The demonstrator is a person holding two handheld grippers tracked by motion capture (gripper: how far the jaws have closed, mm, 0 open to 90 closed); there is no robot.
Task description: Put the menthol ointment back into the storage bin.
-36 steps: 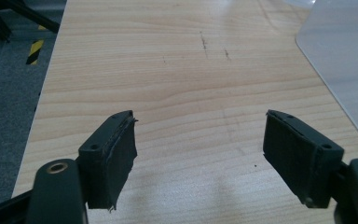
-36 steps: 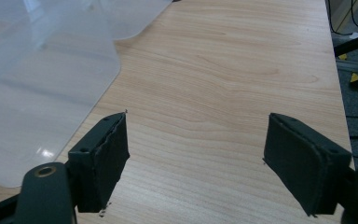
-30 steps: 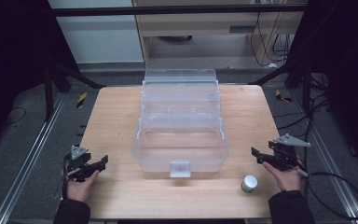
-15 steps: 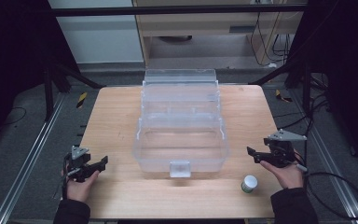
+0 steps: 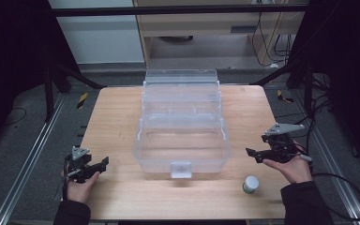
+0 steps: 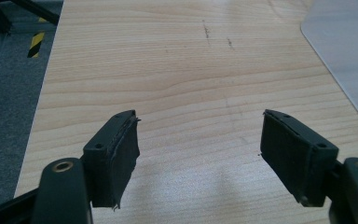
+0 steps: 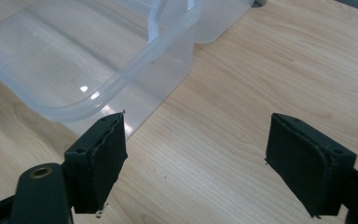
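Note:
A clear plastic tiered box (image 5: 182, 136) stands open in the middle of the wooden table (image 5: 117, 112). My left gripper (image 5: 98, 165) rests near the front left, open, with bare wood between its jaws (image 6: 198, 140). My right gripper (image 5: 253, 154) hovers to the right of the box, pointing at its side wall (image 7: 74, 60). Its jaws have just been opening and stand wide (image 7: 196, 144) with nothing between them. A small white jar (image 5: 250, 184) with a green label stands on the table just in front of the right hand.
The box's lid tiers (image 5: 180, 79) rise toward the far edge. A corner of the box (image 6: 349, 56) shows at the upper right of the left gripper view. Metal rails (image 5: 26, 164) flank the table, and cables (image 5: 342, 187) trail at the right.
My right gripper has lifted off the table a little and its jaws have spread wider. The left gripper and the white jar have kept still.

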